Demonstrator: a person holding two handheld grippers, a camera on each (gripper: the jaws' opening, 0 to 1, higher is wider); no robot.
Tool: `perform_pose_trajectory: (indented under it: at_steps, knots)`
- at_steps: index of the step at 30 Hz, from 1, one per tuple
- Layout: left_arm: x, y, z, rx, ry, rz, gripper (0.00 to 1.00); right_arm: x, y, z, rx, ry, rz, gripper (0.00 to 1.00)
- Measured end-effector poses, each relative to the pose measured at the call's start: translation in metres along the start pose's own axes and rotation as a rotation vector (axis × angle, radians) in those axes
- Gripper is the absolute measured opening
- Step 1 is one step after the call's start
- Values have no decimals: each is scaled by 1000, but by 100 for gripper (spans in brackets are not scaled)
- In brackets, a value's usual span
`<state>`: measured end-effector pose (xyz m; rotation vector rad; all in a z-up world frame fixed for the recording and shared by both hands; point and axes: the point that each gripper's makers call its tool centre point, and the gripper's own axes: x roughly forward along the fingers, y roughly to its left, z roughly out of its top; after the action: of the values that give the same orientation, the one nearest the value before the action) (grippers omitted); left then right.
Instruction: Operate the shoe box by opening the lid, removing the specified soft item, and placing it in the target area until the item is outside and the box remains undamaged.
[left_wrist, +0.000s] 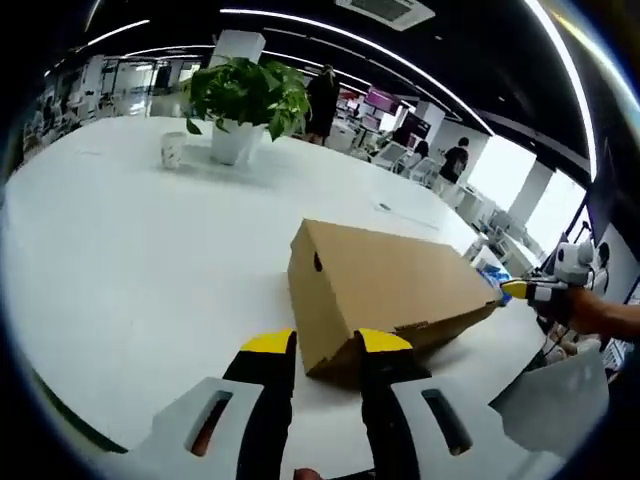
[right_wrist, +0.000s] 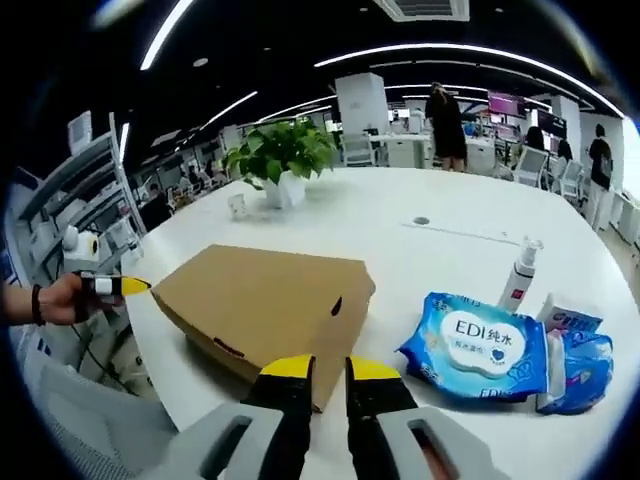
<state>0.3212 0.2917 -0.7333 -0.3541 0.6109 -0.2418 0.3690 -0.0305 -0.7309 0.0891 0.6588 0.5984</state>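
We see the shoe box (right_wrist: 265, 300) lying on the table (right_wrist: 440, 215) straight ahead of our right gripper (right_wrist: 325, 372), its near corner just beyond the jaws. To the right of that gripper lies a pack of wipes (right_wrist: 478, 345), with a bottle (right_wrist: 519, 272) standing behind it. Far ahead, past the box, stands a potted plant (right_wrist: 282, 160). Our left gripper (left_wrist: 325, 345) faces the box's (left_wrist: 385, 285) other end.

Shoe box (right_wrist: 262, 300): matt brown cardboard. Table (left_wrist: 130, 250): smooth white, slight sheen. Wipes pack (right_wrist: 477, 346): glossy blue plastic film.
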Motion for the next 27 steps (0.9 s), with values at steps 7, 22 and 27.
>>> perform_pose_trajectory:
  at_steps: [7,22,27]
  knots:
    - [18,-14,6,-9,23,-37,32,15,12,-7,84,21,41,30]
    - [39,-16,-21,-1,151,-52,26,31,24,-32,147,84,77,23]
    - [48,-16,-16,-1,156,-53,27,35,21,-28,141,78,76,23]
